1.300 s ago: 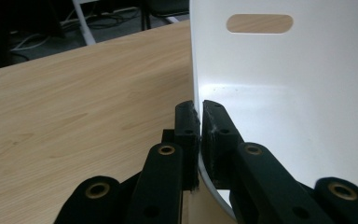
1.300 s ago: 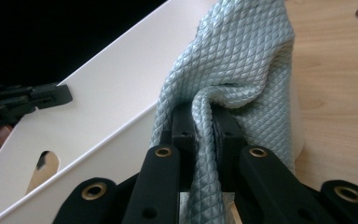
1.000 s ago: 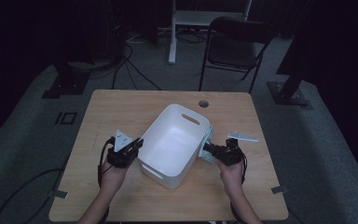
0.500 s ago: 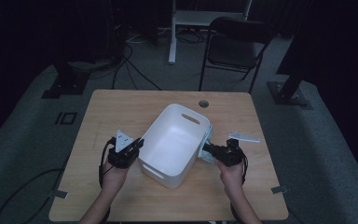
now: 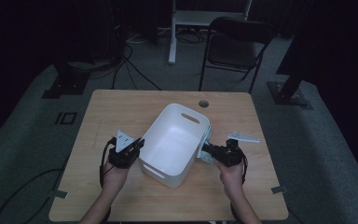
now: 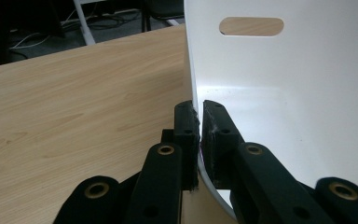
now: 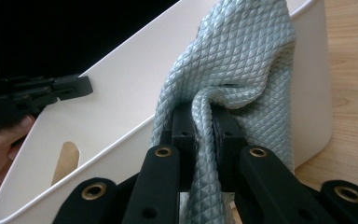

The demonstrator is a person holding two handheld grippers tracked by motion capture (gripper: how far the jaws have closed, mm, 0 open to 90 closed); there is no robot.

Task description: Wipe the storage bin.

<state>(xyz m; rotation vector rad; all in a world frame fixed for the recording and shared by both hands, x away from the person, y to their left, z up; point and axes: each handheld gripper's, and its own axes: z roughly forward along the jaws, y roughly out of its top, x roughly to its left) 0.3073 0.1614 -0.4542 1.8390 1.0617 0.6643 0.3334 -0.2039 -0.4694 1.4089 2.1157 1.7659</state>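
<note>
Cloth (image 7: 233, 60), pale blue-grey with a little diamond pattern, hangs over the rim of the white tub (image 5: 175, 140). The right gripper (image 7: 200, 122) pinches a fold of it, right at the side of the tub. The tub sits on the wooden table (image 5: 121, 107), near the middle, turned a bit crooked. It is tipped up on the right gripper's side, I think, because the right gripper view shows its wall leaning.

The left gripper (image 6: 200, 122) squeezes the tub's thin wall, one jaw outside and one jaw inside. So both grippers are pressed tight on something: one on the tub, one on the cloth.

How far along is the job? It looks like wiping or cleaning the tub. The holding part is done: the tub is held and the cloth is at its rim. The inside of the tub looks white and bare from above, and I cannot tell if any of it has been wiped. I guess most of the rubbing is left to do.

Now I count. One tub, with two handle slots, one at each end. One cloth. Two grippers, and two hands holding them. One table, with one small round hole (image 5: 203, 103) near its far edge. One dark folding chair (image 5: 235, 49) stands behind the table.
</note>
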